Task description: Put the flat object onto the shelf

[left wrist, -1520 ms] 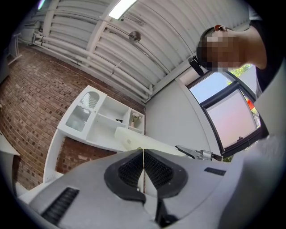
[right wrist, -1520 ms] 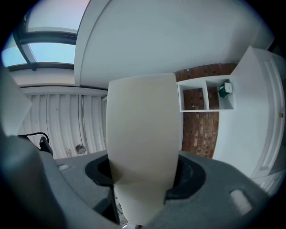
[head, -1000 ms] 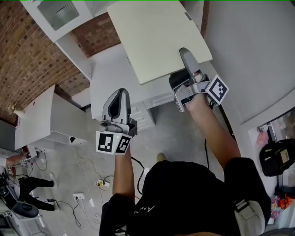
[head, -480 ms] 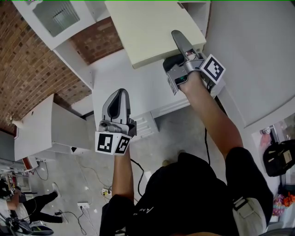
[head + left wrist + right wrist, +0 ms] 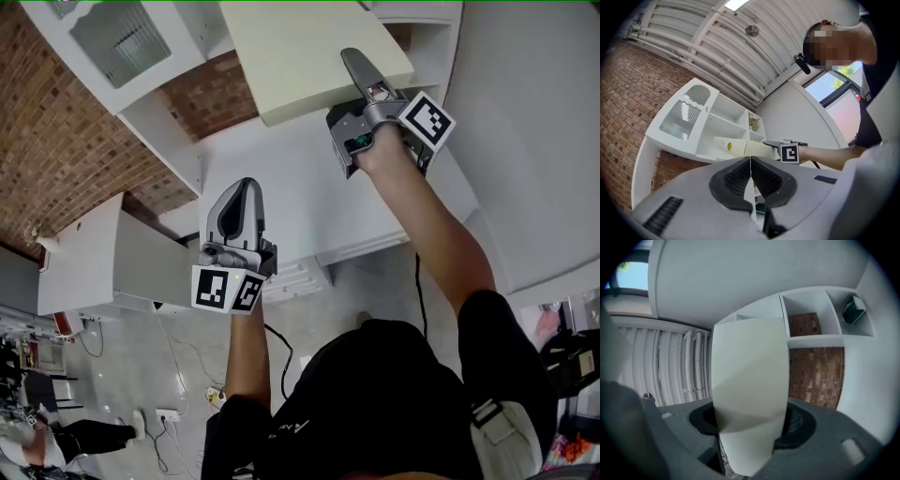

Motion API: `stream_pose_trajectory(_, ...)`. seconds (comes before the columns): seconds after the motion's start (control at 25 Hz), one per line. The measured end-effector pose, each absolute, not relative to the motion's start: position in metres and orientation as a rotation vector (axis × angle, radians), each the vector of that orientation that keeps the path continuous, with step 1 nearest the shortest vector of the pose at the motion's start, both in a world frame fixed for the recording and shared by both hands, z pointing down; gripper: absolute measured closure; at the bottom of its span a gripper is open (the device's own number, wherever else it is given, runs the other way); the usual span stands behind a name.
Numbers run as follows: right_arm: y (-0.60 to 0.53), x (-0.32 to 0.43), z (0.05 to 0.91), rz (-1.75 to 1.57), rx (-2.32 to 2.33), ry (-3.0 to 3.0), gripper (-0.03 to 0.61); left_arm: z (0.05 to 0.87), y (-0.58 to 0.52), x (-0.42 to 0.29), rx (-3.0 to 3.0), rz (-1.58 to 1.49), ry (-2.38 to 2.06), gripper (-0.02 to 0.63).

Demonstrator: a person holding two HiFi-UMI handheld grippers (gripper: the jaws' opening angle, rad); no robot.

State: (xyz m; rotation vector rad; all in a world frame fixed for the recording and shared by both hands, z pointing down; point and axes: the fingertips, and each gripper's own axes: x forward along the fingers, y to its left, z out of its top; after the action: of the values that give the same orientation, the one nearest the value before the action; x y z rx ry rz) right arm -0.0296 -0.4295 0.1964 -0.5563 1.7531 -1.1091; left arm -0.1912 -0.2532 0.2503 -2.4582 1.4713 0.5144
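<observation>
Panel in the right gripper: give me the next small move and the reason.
Probably ease the panel forward into the open shelf bay ahead. The right gripper is clamped on its near edge, it hangs in the air, and nothing else seems to bear it yet. The left gripper is shut and empty.

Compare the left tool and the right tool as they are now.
The left tool is shut on nothing; the right tool clamps the cream flat board. The left tool is held close to the person; the right tool reaches farther out, toward the white shelf unit. Both are grey.
</observation>
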Motion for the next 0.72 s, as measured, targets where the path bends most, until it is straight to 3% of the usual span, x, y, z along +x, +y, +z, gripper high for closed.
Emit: stream_pose_trajectory(0.72,-0.551,-0.060,0.191,-1.240,-0.656,1.648,0.285,0.251,-0.328,-0.208,-2.440,0.510,1.515,0.612)
